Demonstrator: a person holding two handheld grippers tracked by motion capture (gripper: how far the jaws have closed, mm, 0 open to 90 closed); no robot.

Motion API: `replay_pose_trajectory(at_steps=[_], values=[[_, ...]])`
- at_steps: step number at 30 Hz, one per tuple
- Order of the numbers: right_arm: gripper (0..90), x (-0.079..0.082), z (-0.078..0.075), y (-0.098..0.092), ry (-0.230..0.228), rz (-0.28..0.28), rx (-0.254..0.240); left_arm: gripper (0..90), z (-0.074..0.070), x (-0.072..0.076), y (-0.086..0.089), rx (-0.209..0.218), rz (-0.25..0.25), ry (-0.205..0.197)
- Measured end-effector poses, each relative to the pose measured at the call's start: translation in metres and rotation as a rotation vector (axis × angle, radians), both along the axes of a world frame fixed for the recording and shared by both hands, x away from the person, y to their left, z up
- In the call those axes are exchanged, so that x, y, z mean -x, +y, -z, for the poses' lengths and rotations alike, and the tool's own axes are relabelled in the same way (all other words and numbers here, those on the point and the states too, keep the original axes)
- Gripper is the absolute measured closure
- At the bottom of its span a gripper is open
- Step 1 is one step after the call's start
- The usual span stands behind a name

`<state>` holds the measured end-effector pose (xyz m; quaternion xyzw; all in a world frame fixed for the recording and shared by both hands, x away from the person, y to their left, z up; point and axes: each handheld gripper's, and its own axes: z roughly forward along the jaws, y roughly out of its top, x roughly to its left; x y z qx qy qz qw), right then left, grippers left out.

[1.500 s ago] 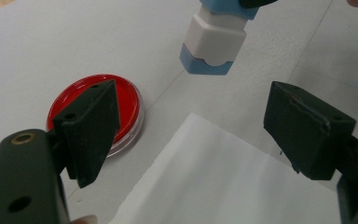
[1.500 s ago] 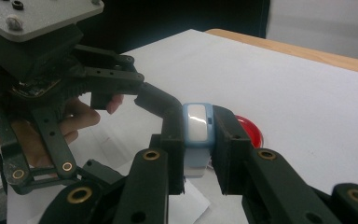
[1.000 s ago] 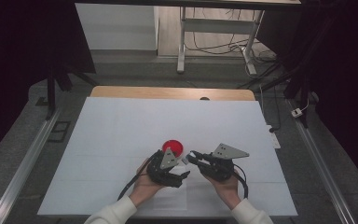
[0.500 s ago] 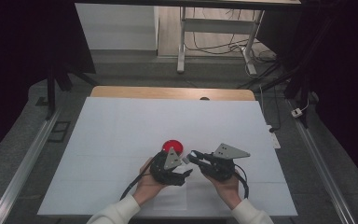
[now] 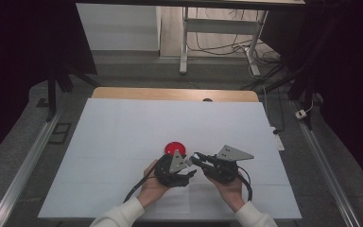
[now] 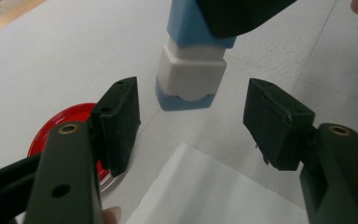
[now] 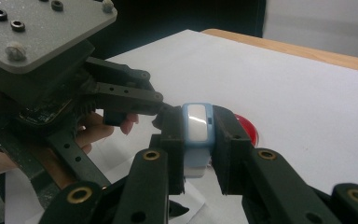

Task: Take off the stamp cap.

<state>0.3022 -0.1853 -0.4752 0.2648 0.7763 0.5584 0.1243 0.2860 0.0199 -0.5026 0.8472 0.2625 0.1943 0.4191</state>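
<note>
My right gripper (image 7: 198,130) is shut on a small blue and white block (image 7: 196,126), held just above the white table. In the left gripper view the same block (image 6: 191,79) hangs ahead of and between the jaws of my left gripper (image 6: 191,100). Those jaws have just been closing, and their pads still stand clear of the block on both sides. A flat red disc (image 5: 175,147) lies on the table just beyond the left gripper (image 5: 188,171); it also lies behind the left jaw as a red disc (image 6: 70,123). The right gripper (image 5: 196,157) points left toward the other.
A loose white sheet (image 6: 214,186) lies under the left jaws. The white table cover (image 5: 123,132) ends at a wooden strip (image 5: 170,93) at the back. Metal rails (image 5: 28,165) run along both sides, with cables (image 5: 217,47) on the floor beyond.
The left gripper's jaws stand closer together than before. Both hands, the block and the red disc stay almost where they were.
</note>
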Motion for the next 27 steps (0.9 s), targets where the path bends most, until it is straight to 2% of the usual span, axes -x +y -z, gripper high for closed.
replay_pose_trajectory(at_steps=[27], values=[[75.0, -0.0006, 0.0005, -0.0011, 0.008, 0.001, -0.012, 54.0, 0.0015, -0.0003, -0.0045, -0.031, -0.035, -0.029]])
